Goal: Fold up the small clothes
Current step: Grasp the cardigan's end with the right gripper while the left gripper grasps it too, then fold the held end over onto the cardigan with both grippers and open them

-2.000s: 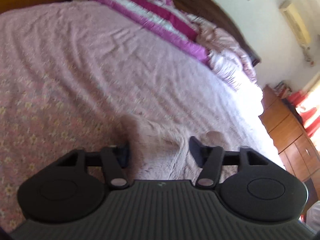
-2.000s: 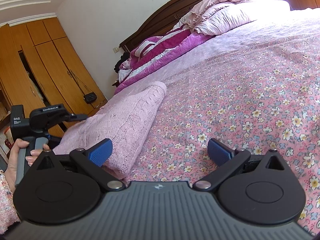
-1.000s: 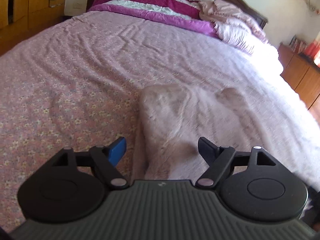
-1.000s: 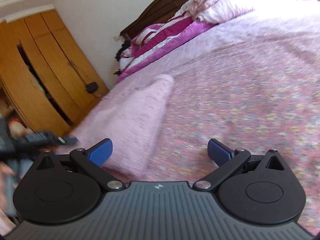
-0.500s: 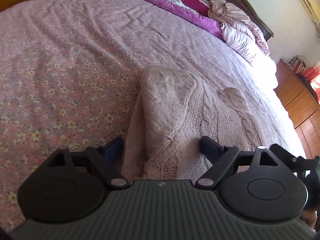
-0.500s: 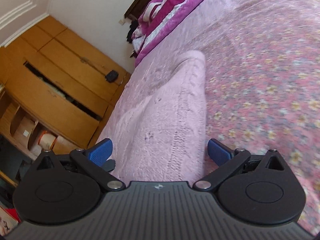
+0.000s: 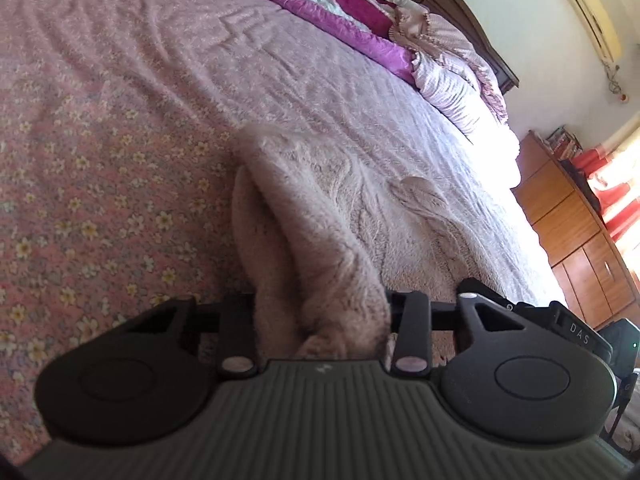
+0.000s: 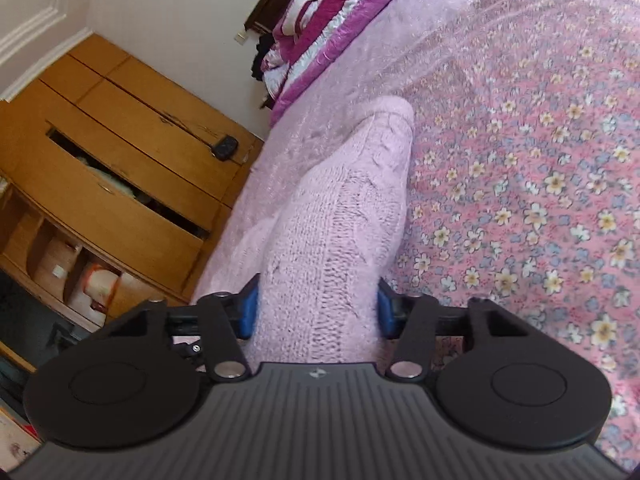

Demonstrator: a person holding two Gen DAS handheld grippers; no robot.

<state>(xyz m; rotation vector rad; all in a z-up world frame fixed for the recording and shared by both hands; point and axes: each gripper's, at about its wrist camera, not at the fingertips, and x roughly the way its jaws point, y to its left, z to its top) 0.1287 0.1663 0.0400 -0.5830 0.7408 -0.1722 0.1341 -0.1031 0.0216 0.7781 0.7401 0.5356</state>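
A pale pink cable-knit sweater lies folded on the floral bedspread. My left gripper is shut on a thick fold at the sweater's near edge; the cloth bulges up between the jaws and hides the fingertips. In the right wrist view the same sweater runs away from me as a long roll. My right gripper is shut on its near end, with the blue pads pressed into the knit on both sides. The right gripper's body shows at the lower right of the left wrist view.
Pillows and a magenta striped quilt are piled at the headboard. A wooden wardrobe with a partly open door stands beside the bed. A wooden dresser stands on the other side of the bed.
Both grippers moved in over the sweater's near edge and closed on it. A second ago both were open with the sweater lying ahead of them.
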